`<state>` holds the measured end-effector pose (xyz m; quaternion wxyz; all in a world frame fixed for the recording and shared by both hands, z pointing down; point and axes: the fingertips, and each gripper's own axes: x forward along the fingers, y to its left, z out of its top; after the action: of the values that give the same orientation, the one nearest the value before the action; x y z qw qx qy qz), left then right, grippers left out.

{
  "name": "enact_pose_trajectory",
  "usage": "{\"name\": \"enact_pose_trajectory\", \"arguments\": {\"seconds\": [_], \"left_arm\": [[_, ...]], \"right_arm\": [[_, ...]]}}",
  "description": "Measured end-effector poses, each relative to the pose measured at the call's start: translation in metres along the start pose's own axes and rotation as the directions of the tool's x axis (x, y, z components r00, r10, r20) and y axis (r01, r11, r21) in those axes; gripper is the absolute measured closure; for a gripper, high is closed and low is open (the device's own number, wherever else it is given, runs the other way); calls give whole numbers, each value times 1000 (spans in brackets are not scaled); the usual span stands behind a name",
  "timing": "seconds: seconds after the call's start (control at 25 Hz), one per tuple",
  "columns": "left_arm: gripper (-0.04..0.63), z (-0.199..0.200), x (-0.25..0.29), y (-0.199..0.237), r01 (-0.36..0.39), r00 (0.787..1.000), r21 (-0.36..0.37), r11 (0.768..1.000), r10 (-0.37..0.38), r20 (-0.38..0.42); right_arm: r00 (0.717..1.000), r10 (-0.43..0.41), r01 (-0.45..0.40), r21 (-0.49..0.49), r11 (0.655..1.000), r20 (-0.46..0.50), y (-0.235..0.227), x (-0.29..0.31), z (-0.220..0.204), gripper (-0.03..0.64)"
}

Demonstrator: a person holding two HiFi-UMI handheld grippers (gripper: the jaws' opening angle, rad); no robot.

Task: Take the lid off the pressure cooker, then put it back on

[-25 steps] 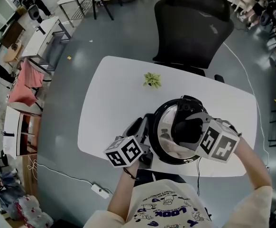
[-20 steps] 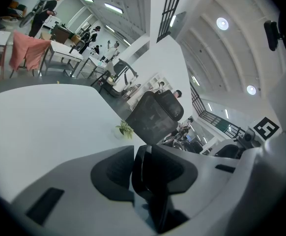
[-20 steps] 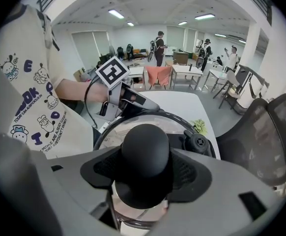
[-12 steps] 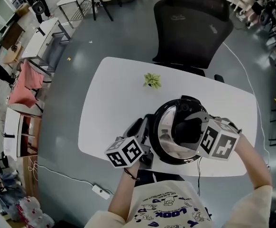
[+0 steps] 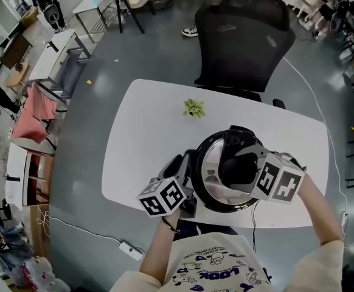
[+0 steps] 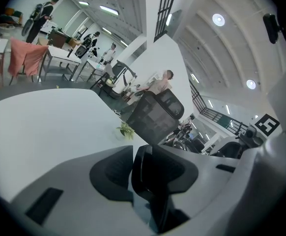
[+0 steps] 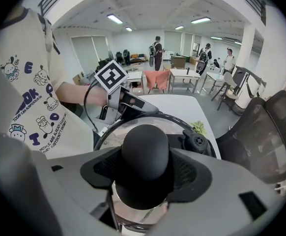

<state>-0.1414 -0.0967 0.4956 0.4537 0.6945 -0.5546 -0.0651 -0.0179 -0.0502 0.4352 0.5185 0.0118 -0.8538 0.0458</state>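
Two grippers are at work on one pot. The right gripper (image 7: 145, 170) points steeply down, its jaws fairly wide and clamped on either side of the round black knob (image 7: 145, 149) at the middle of the lid (image 7: 114, 132). The lid sits on the pressure cooker (image 5: 225, 204), its black rim seated all round, with a small black valve (image 7: 198, 142) just beside the knob on the far side.

The left gripper (image 6: 144, 168) lies much flatter and comes in from the cooker's left side. A black handle (image 6: 152, 183) stands edge-on between its jaws at a middling gap; the jaws have just been easing apart a little, and the pads look to be against the handle on both sides.

The cooker stands on a white table (image 5: 143, 132), close to the edge nearest the person. A little green plant (image 5: 193, 107) sits well apart from it, towards the far edge. A black office chair (image 5: 244, 35) stands behind the table on a grey floor (image 5: 86, 139).
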Motion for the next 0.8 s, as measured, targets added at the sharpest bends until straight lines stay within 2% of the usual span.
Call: {"name": "enact_pose_trajectory", "arguments": {"seconds": [0.24,0.4,0.56,0.64,0.72,0.8], "left_arm": [[462,10,-11,-3,-28,999,63,998,26,38],[448,27,-18,-11,-31,996,114,993,21,85],[445,47,-23,-28,-32,991,201,979,5,134],[445,57,-29,-41,-33,987,249,968,-8,159],[445,68,-33,-57,-27,982,301,953,-30,185],[445,80,-37,-75,-22,975,358,934,-58,213]], "right_arm": [[995,-16,16,1,1000,103,5,-6,5,300],[967,-54,37,71,997,250,2,-14,11,204],[913,-117,56,165,985,391,-6,-32,16,199],[881,-169,91,193,977,441,-9,-44,19,199],[834,-244,144,231,962,496,-16,-61,24,213],[764,-340,206,292,934,549,-25,-80,29,240]]}}
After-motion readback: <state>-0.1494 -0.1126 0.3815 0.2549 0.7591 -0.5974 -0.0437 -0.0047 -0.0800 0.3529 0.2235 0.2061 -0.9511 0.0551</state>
